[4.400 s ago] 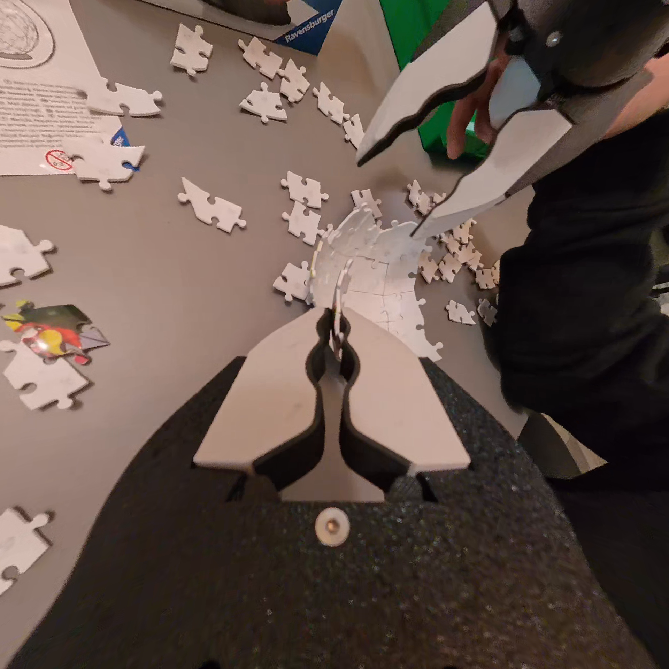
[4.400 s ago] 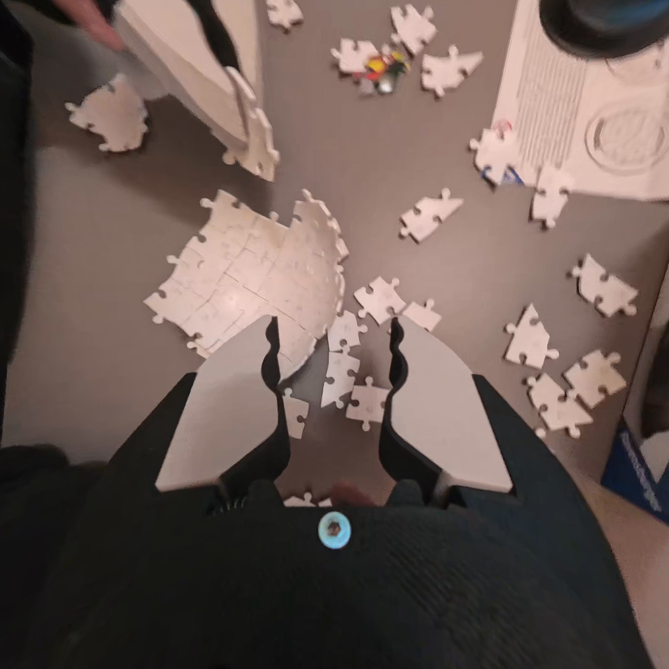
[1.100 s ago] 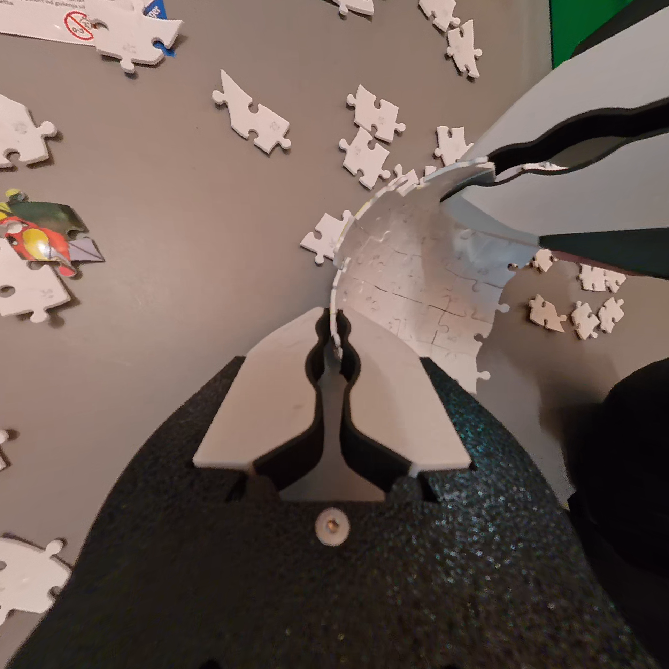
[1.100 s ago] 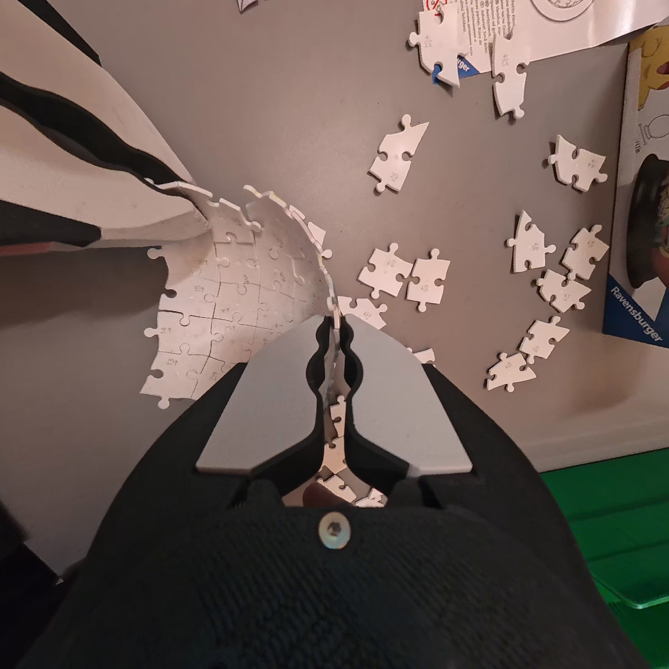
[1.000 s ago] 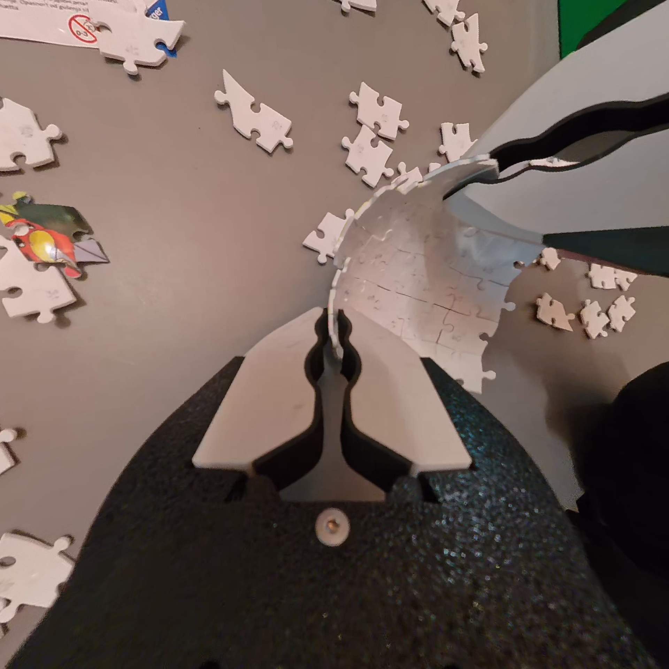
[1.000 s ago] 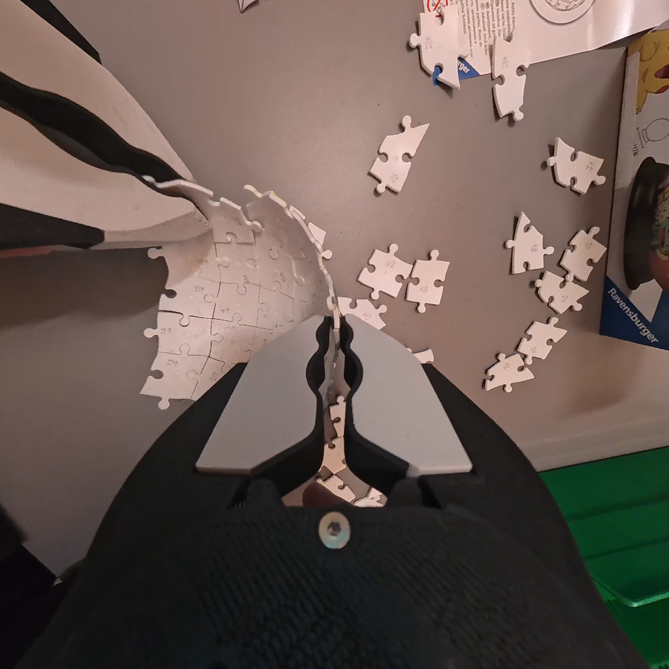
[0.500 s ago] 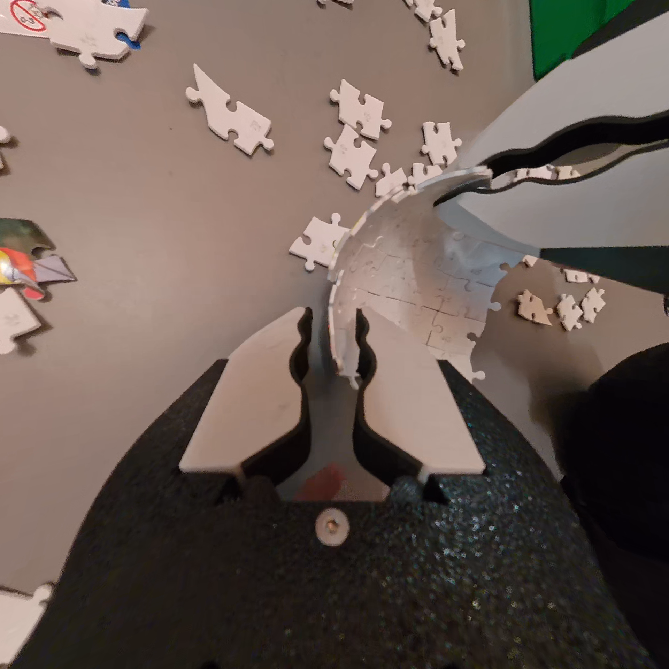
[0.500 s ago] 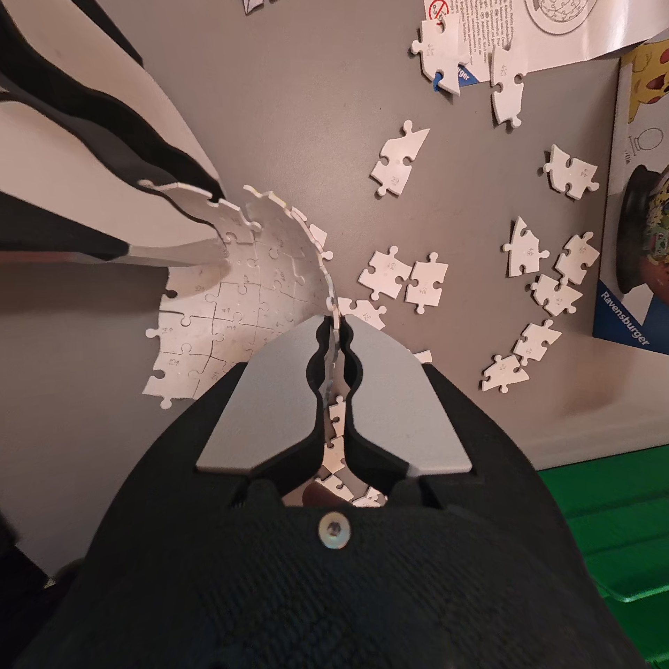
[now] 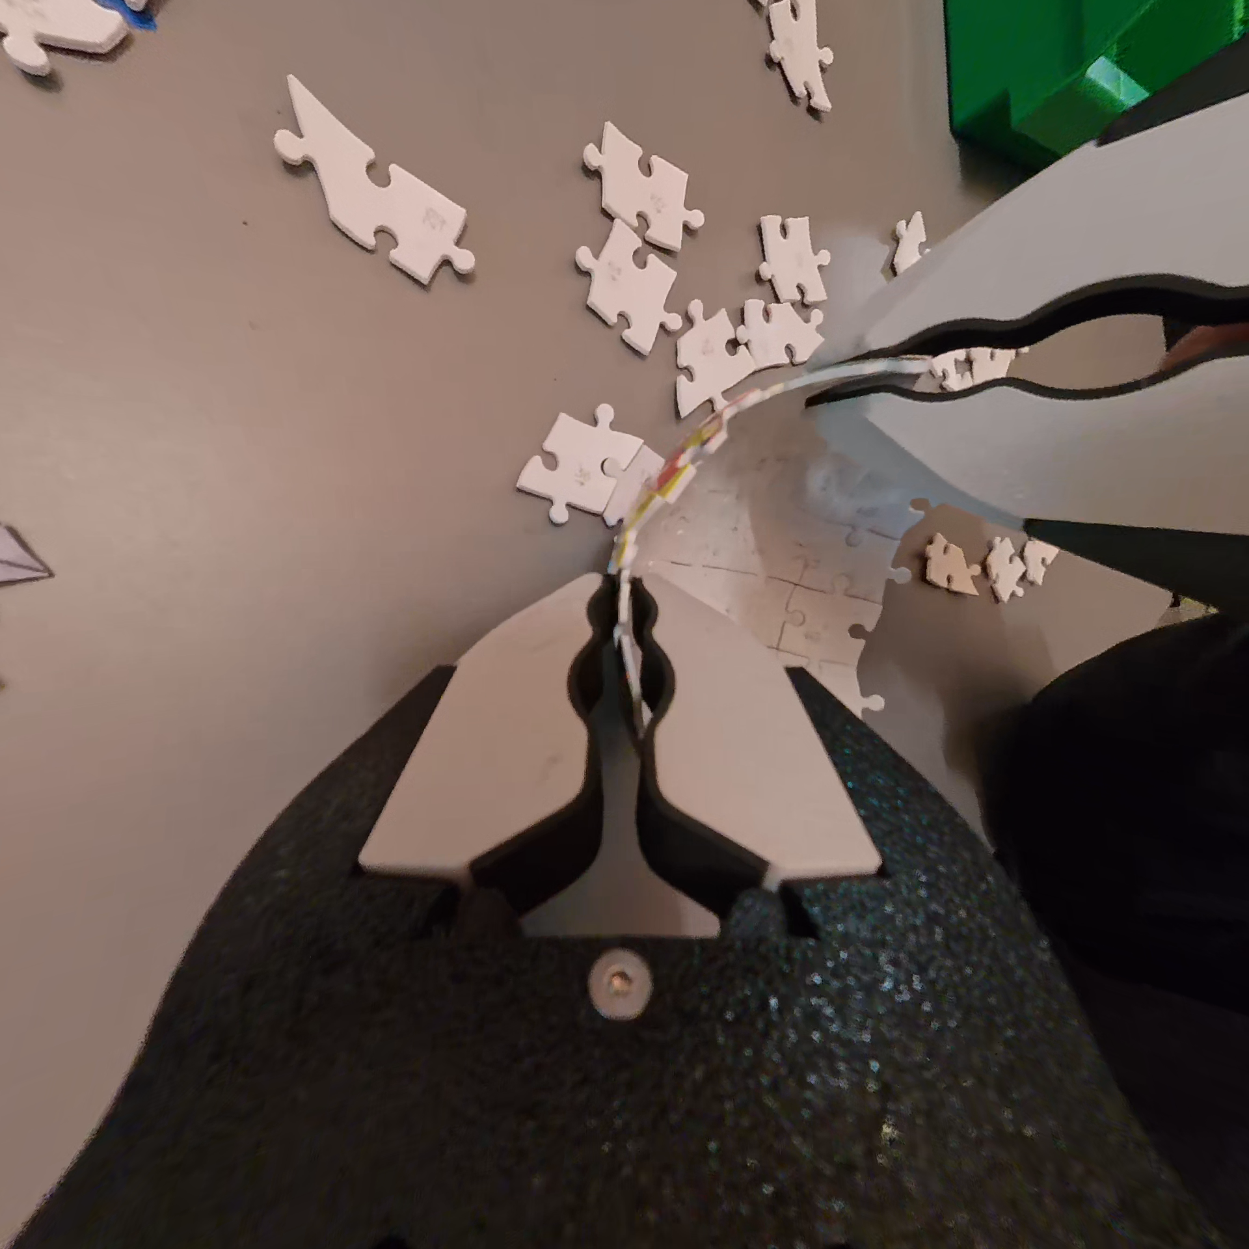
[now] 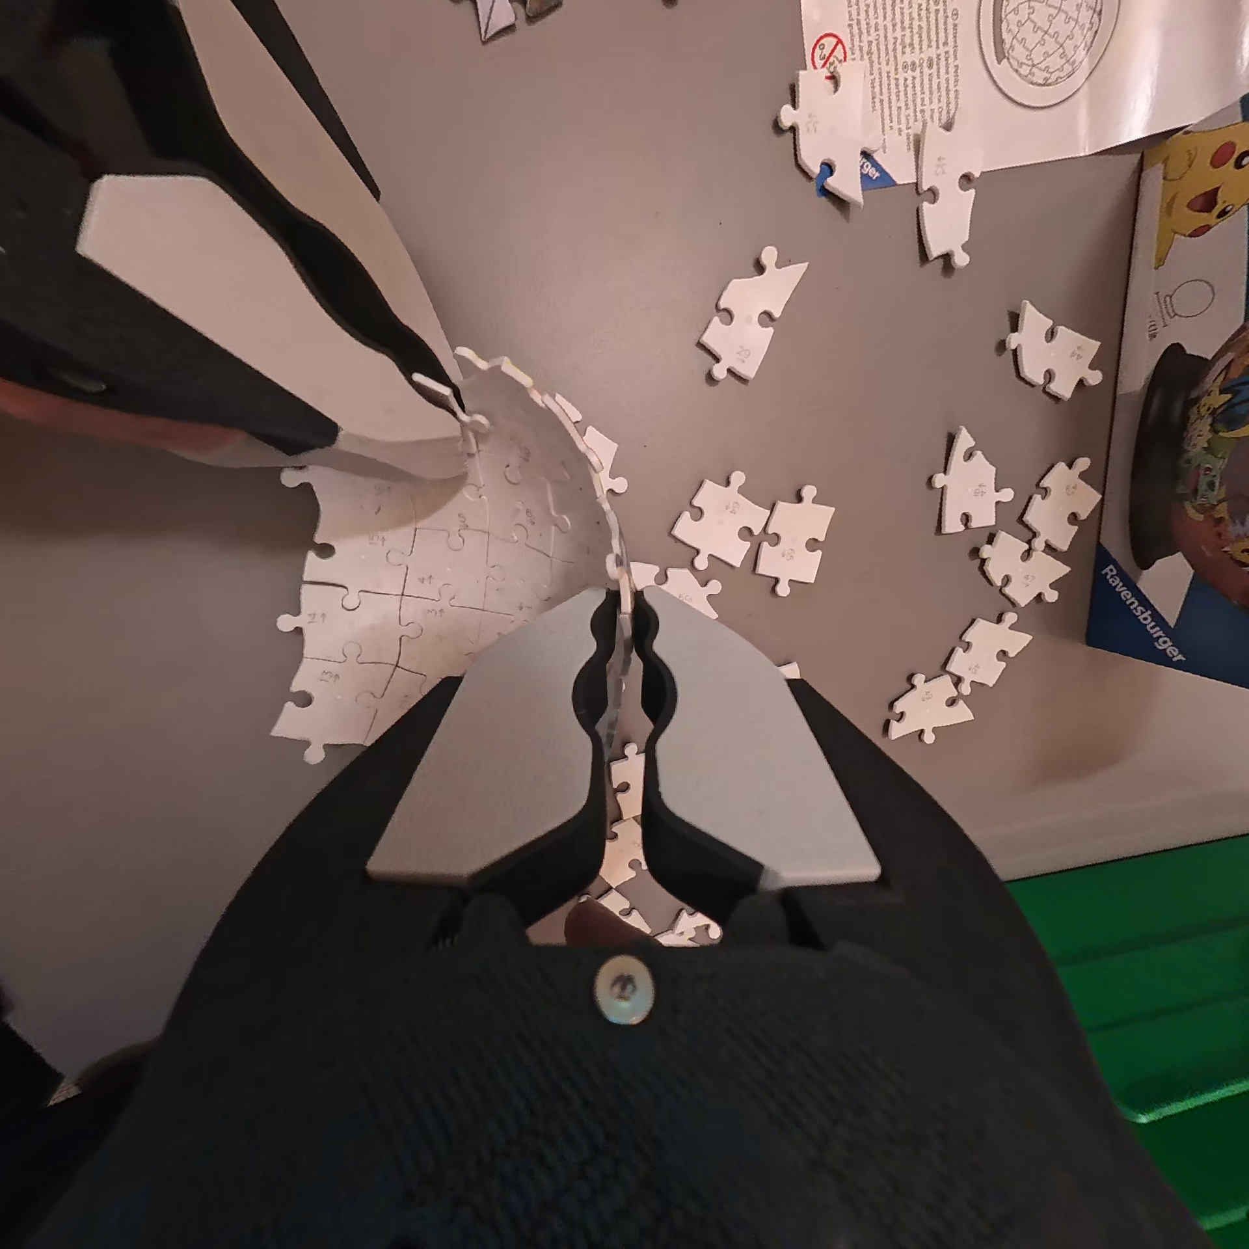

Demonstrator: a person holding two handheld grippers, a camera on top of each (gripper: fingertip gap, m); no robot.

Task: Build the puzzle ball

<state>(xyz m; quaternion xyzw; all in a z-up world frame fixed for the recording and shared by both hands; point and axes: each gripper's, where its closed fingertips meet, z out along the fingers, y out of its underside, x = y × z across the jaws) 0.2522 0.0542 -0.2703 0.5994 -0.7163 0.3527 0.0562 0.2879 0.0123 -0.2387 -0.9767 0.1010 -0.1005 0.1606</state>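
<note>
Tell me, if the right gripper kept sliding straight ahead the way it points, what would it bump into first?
The right gripper is already shut on the curved white shell of joined puzzle pieces. Straight ahead runs that shell's rim, so it would probably slide further along it.

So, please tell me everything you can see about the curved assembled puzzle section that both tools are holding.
The curved puzzle section is a bowl-like shell of many interlocked pieces, white on the inner face with small printed marks, and it looks like rigid plastic or card. Yellow and red show along its rim in the left wrist view. Its lower edge is ragged with knobs and notches. The left tool and the right tool each pinch its rim, at different places. Loose white pieces lie on the grey table around it.
</note>
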